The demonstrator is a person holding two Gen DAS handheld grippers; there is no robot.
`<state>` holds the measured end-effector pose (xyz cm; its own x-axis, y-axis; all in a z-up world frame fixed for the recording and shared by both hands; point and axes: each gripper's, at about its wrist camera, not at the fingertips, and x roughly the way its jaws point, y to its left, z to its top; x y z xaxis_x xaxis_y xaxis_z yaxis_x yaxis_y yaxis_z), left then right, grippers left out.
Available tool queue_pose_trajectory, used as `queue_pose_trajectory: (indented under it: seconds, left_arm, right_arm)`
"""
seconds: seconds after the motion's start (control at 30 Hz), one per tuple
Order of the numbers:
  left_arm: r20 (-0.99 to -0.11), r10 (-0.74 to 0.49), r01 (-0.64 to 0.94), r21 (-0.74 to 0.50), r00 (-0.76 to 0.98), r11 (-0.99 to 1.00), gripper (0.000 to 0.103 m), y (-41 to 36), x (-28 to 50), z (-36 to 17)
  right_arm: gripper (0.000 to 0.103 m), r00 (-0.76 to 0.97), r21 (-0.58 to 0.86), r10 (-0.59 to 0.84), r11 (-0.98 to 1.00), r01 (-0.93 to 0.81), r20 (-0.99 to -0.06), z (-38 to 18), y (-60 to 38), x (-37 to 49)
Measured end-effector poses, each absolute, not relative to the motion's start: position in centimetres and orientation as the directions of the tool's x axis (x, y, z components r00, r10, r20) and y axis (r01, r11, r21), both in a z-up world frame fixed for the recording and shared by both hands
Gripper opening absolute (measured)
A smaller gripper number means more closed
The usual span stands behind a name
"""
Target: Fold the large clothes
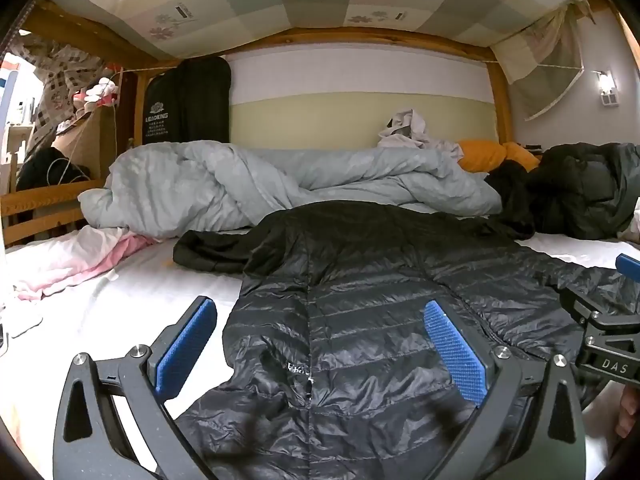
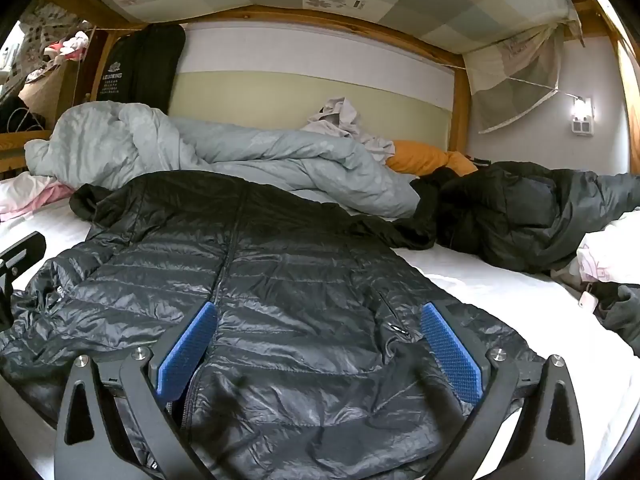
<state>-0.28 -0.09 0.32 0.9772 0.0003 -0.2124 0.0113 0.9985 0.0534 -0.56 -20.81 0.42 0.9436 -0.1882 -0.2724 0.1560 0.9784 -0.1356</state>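
One black quilted down jacket point(image 2: 280, 280) at 6 o'clock, one grey duvet point(image 2: 240, 160) at 11, one orange pillow point(image 2: 420, 158) at 1, one dark coat point(image 2: 520, 208) at 3, two grippers.

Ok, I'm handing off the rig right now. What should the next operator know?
Left hand-held gripper: open, empty, over the black puffer jacket near its hem.
Right hand-held gripper: open, empty, over the same jacket's other half.
Jacket lies spread flat, front up and zipped, on the white sheet, collar toward the grey duvet.
Done: jacket laid out. Left: all folds. A second dark coat waits, crumpled, to the right.
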Motion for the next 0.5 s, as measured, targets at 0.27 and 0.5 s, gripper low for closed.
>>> queue_pose_trajectory:
  seconds: [0.27, 0.5]
  left_arm:
    - [-0.204, -0.015, 0.026, 0.049, 0.979, 0.998, 0.103, -0.18, -0.55, 0.60]
    - [-0.210, -0.018, 0.023, 0.021, 0.978, 1.000, 0.103, 0.27, -0.51, 0.72]
  right_arm:
    - [0.103, 0.943, -0.136, -0.188, 0.978, 0.156, -0.273, 0.35, -20.81, -0.50]
    - [0.103, 0.943, -0.136, -0.188, 0.978, 0.155, -0.274, 0.28, -20.83, -0.45]
